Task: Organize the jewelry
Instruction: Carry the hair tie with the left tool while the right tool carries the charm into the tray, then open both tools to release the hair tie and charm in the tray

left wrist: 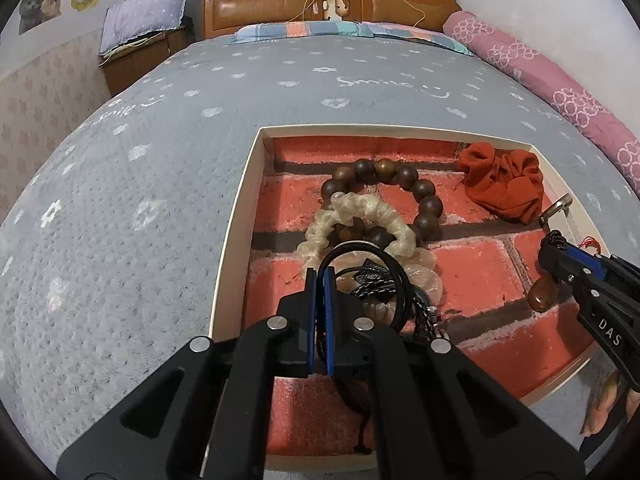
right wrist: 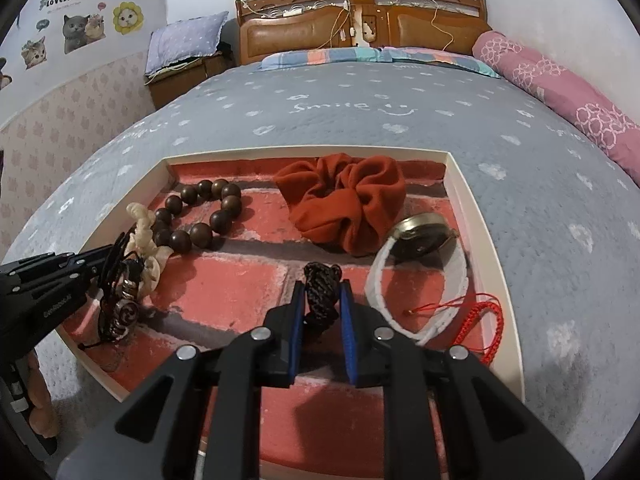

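Note:
A shallow white box (left wrist: 236, 216) (right wrist: 464, 200) with a red brick-pattern lining lies on the bed. My left gripper (left wrist: 320, 276) (right wrist: 105, 258) is shut on a black cord bracelet (left wrist: 384, 280) (right wrist: 124, 304) and holds it over the box's left side. My right gripper (right wrist: 322, 292) (left wrist: 554, 246) is shut on the black braided cord (right wrist: 322, 292) of a pendant with a brown stone (left wrist: 542, 294). In the box lie a dark wooden bead bracelet (left wrist: 400, 184) (right wrist: 200, 216), a cream scrunchie (left wrist: 360, 216) (right wrist: 146, 240) and a rust-red scrunchie (left wrist: 504, 184) (right wrist: 344, 200).
A round brass piece on a white band (right wrist: 420, 240) and a red string bracelet (right wrist: 480, 320) lie at the box's right side. The grey bedspread (left wrist: 160, 160) surrounds the box. A pink bolster (right wrist: 560, 92) lies along the right, a wooden headboard (left wrist: 320, 0) at the back.

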